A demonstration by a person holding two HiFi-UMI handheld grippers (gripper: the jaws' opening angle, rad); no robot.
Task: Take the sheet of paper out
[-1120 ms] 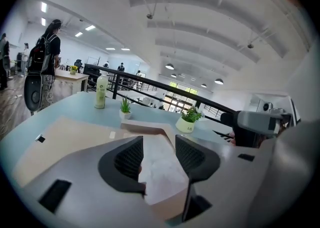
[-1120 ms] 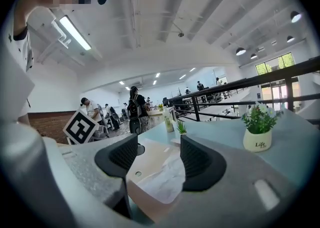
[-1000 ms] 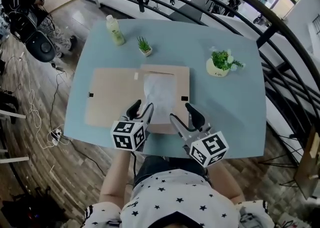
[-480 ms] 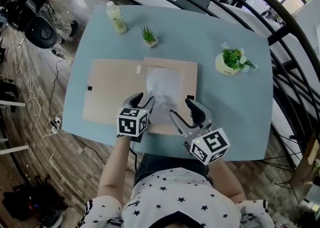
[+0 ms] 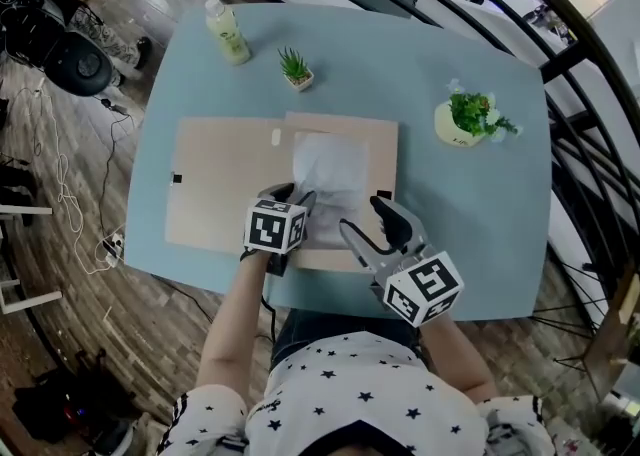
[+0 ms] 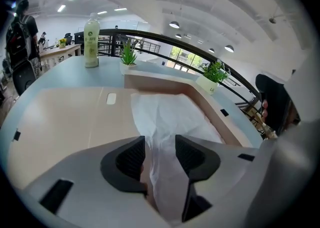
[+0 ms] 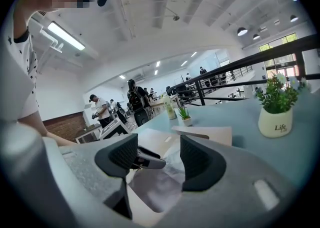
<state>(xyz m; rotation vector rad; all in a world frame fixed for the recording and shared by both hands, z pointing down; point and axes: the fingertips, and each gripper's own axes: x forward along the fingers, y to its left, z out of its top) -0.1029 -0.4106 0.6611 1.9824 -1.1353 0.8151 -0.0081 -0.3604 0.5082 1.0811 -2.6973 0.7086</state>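
Note:
A white sheet of paper (image 5: 331,176) lies in the right half of an open tan cardboard folder (image 5: 222,182) on the blue table. My left gripper (image 5: 293,196) is at the sheet's near left edge, and in the left gripper view (image 6: 160,149) its jaws are shut on the paper (image 6: 167,117), which bunches into a ridge between the pads. My right gripper (image 5: 361,216) hovers over the sheet's near right corner, open, with nothing between its fingers. In the right gripper view (image 7: 159,154) the paper (image 7: 157,187) lies below the jaws and the left gripper's tip (image 7: 146,161) shows between them.
A green bottle (image 5: 227,32) and a small potted plant (image 5: 296,69) stand at the table's far left. A white pot with a plant (image 5: 463,120) stands at the far right. The table's near edge (image 5: 330,294) is just behind the grippers. A black railing curves beyond the table.
My left gripper has moved forward onto the sheet's near edge and its jaws have come together on the paper. The right gripper has stayed open in about the same place.

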